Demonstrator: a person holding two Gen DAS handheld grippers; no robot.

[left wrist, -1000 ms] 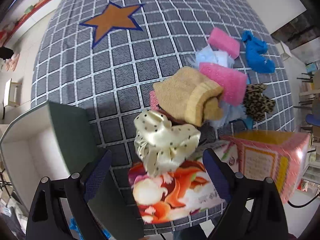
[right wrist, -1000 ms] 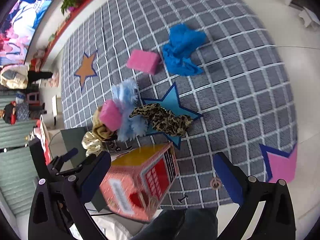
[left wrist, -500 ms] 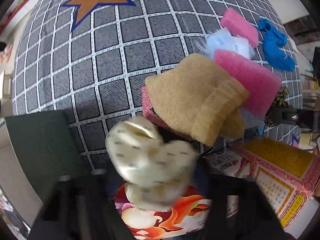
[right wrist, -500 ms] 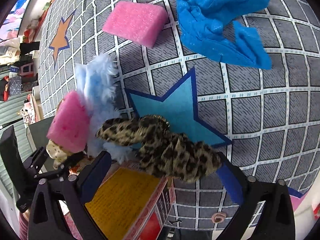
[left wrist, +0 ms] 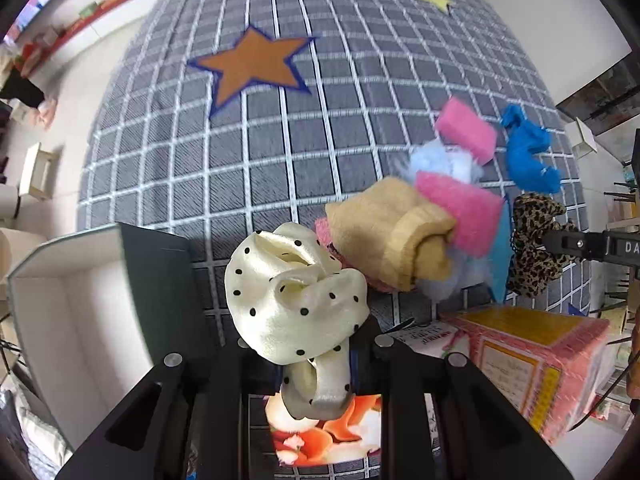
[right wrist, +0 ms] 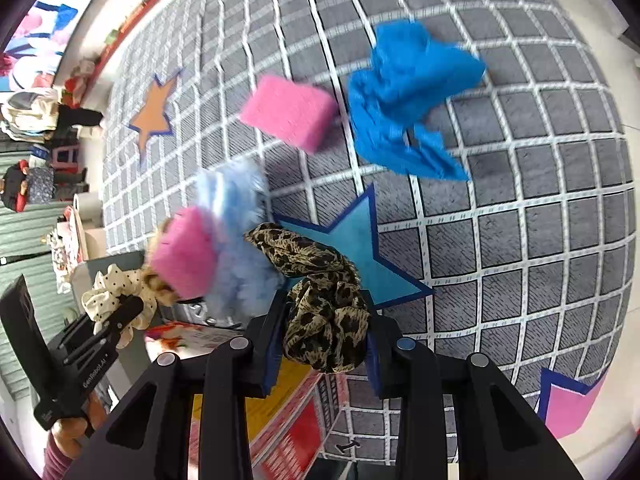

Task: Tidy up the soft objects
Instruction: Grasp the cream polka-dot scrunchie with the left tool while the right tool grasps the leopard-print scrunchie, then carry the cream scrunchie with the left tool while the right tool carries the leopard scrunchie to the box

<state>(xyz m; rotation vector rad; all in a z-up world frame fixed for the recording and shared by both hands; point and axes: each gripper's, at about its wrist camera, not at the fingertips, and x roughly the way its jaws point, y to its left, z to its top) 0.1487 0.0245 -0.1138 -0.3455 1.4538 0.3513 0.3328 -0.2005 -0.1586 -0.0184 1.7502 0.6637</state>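
Observation:
My left gripper (left wrist: 312, 344) is shut on a cream polka-dot scrunchie (left wrist: 296, 292), held above the grey checked rug beside an open dark box (left wrist: 160, 280). My right gripper (right wrist: 324, 340) has its jaws closing on a leopard-print scrunchie (right wrist: 320, 280), and the blue pads press its bunched end over the teal star. The right wrist view also shows the left gripper (right wrist: 124, 312) holding the cream scrunchie (right wrist: 104, 296). On the rug lie a tan sock (left wrist: 384, 228), two pink sponges (left wrist: 460, 216) (left wrist: 466, 130), a pale blue fluffy piece (left wrist: 436, 160) and a blue cloth (left wrist: 528, 152).
A pink and yellow carton (left wrist: 532, 352) stands at the lower right, and a floral box (left wrist: 324, 436) sits under the left gripper. The dark box has a white inside (left wrist: 60, 320). Shelves and furniture line the room's edges.
The left jaws closed on the cream scrunchie and raised it off the pile. The right gripper came down to the leopard scrunchie and its jaws narrowed onto it.

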